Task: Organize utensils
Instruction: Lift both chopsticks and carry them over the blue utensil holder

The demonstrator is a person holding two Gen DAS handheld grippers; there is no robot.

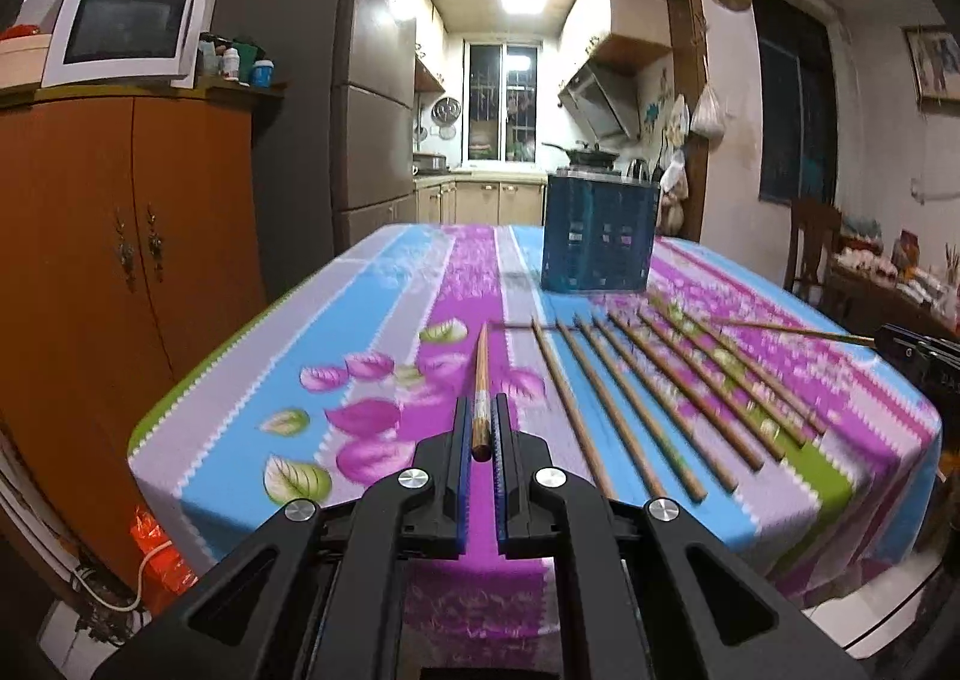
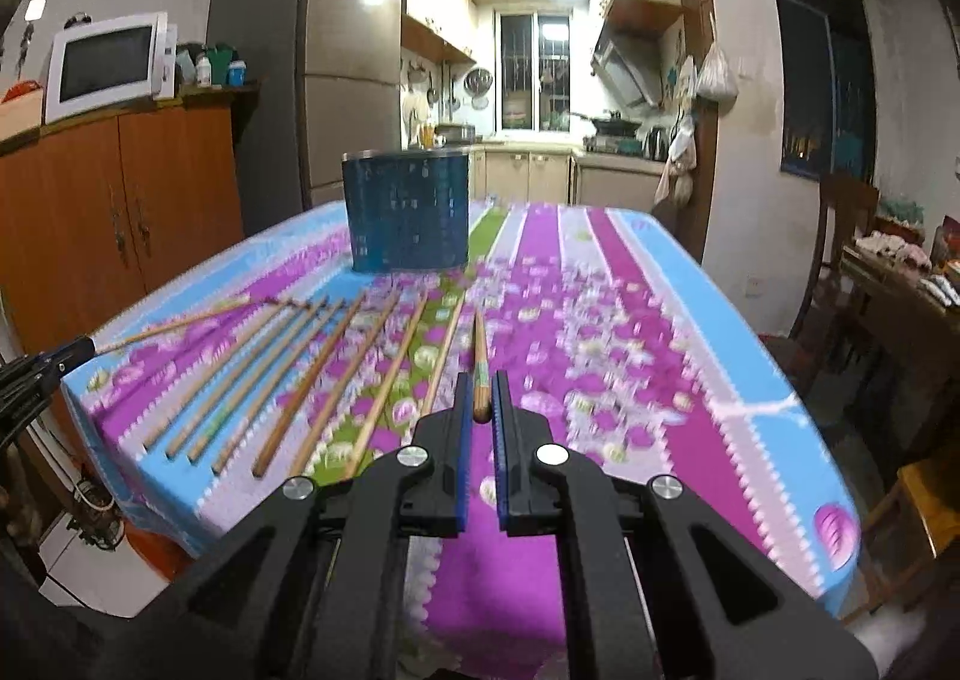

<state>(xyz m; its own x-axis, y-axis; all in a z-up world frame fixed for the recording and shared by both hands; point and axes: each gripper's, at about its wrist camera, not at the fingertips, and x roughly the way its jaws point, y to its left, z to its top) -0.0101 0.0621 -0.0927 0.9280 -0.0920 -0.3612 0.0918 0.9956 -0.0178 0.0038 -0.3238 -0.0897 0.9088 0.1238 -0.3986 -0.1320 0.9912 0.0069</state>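
Grippers first. Left gripper [image 1: 481, 428] is pinched on the butt end of one chopstick [image 1: 480, 380]; the stick runs straight ahead along the fingers, tip pointing away across the table. Right gripper [image 2: 480, 398] is likewise clamped on the thick end of a second chopstick [image 2: 480, 356], also lying along the finger line. Each stick appears clear of the cloth, held slightly nose-down.

Holder: blue perforated utensil holder [image 1: 600, 236] stands upright toward the far end of the table, open mouth up. From the left gripper it lies ahead and to the right; from the right gripper it lies ahead and to the left [image 2: 408, 212]. Neither hand looks clearly nearer. Judgement: both sticks lie nearly level while the holder opens upward, so each would need tipping toward vertical before it can drop in.

Loose chopsticks [image 1: 660, 380] remain in a row on the striped floral tablecloth [image 1: 372, 296], between the two grippers, roughly parallel, thick ends toward the near edge. All are plain brown wood, tapered; the held pair shows a banded pattern near the butt. Motion blur softens finer detail.
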